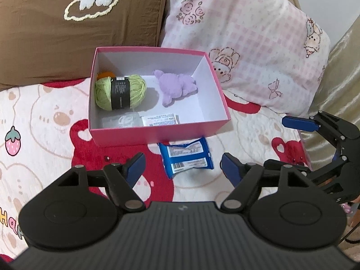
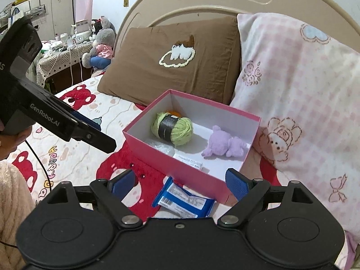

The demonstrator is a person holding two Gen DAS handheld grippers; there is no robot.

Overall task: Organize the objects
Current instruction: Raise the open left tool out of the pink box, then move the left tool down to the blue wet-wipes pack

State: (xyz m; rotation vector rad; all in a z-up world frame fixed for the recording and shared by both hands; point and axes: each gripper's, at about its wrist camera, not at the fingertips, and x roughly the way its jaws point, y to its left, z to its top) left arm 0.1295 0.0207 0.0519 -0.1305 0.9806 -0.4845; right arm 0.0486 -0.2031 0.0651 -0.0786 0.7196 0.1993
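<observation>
A pink box (image 1: 157,135) (image 2: 171,171) with a white inside stands on the bed. In it lie a green yarn ball (image 1: 120,91) (image 2: 172,128), a purple plush toy (image 1: 176,86) (image 2: 225,145), a clear plastic packet (image 1: 119,121) and a white labelled sachet (image 1: 160,119). Something orange (image 1: 105,74) peeks out behind the yarn. A blue snack packet (image 1: 186,157) (image 2: 184,200) rests on the bedspread just in front of the box. My left gripper (image 1: 182,166) (image 2: 99,132) is open above it and holds nothing. My right gripper (image 2: 178,182) (image 1: 275,142) is open and empty beside the packet.
A brown pillow (image 1: 78,27) (image 2: 171,67) and a pink checked pillow (image 1: 247,45) (image 2: 303,101) lean behind the box against a beige headboard (image 2: 202,4). A bedside table (image 2: 63,56) with plush toys stands at far left. A person's fuzzy sleeve (image 2: 11,193) is at the left edge.
</observation>
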